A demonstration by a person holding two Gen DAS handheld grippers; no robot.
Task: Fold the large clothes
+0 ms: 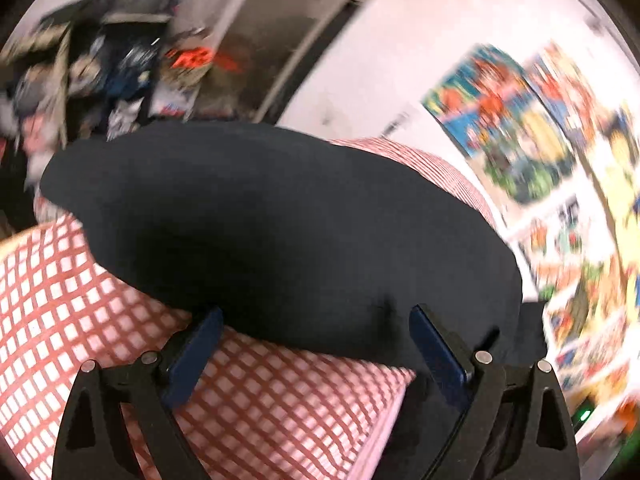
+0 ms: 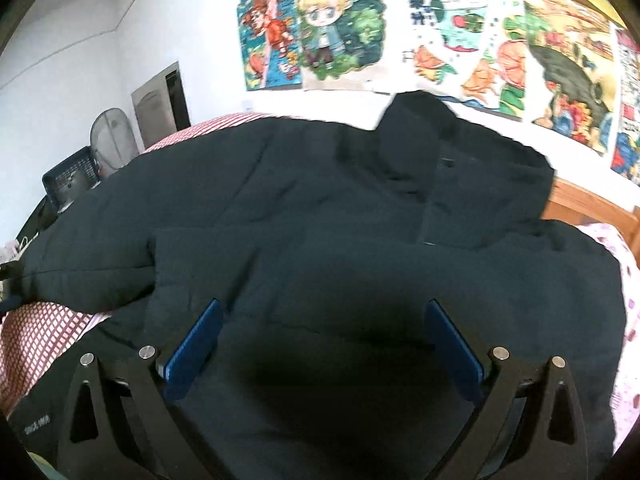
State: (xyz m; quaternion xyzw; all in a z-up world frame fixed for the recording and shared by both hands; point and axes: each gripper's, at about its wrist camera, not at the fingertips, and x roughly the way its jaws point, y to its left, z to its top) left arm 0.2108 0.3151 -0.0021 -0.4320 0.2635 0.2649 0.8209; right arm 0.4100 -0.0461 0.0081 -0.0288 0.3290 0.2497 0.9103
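Observation:
A large black padded jacket (image 2: 320, 216) lies spread on a bed with a red-and-white checked cover (image 2: 36, 332). Its collar and front placket point toward the wall, and one sleeve lies folded across the body. My right gripper (image 2: 322, 312) is open, its blue pads (image 2: 196, 344) hovering just over the jacket's lower part. In the blurred left wrist view the jacket (image 1: 272, 232) shows as a black mound on the checked cover (image 1: 60, 320). My left gripper (image 1: 316, 316) is open at the jacket's near edge, holding nothing.
Colourful cartoon posters (image 2: 440, 32) cover the wall behind the bed. A fan (image 2: 112, 140) and a dark crate (image 2: 72, 180) stand at the left. A wooden headboard (image 2: 588, 200) and a pink dotted pillow (image 2: 624, 280) lie at the right. A cluttered pile (image 1: 100, 60) sits beyond the bed.

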